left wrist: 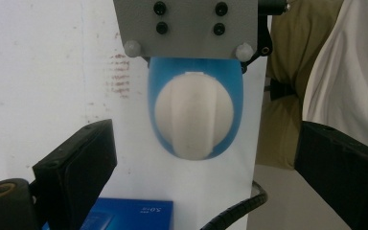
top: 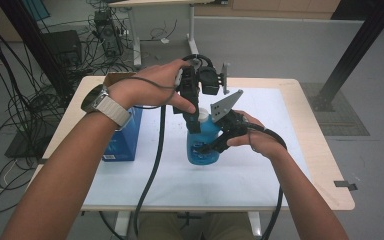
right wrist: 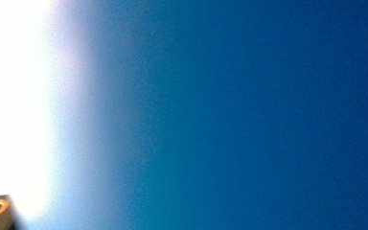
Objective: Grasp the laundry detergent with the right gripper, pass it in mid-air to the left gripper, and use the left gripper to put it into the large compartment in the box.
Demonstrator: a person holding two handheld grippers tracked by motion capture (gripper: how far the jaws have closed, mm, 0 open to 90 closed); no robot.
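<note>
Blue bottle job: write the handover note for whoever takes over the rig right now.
Right gripper: shut on the blue bottle, clamping its body from the side; the bottle stands upright on the white mat.
Left gripper: open, pointing down over the white cap, jaws wide on either side and not touching it.
Blue box: on the mat, left of the bottle, untouched.
Done: bottle steadied, left gripper lined up above the cap.
Left: probably lower the left gripper, close on the cap and work it; cap still on.

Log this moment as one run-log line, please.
right gripper: shut on blue bottle | left gripper: open above white cap | bottle upright on table
</note>
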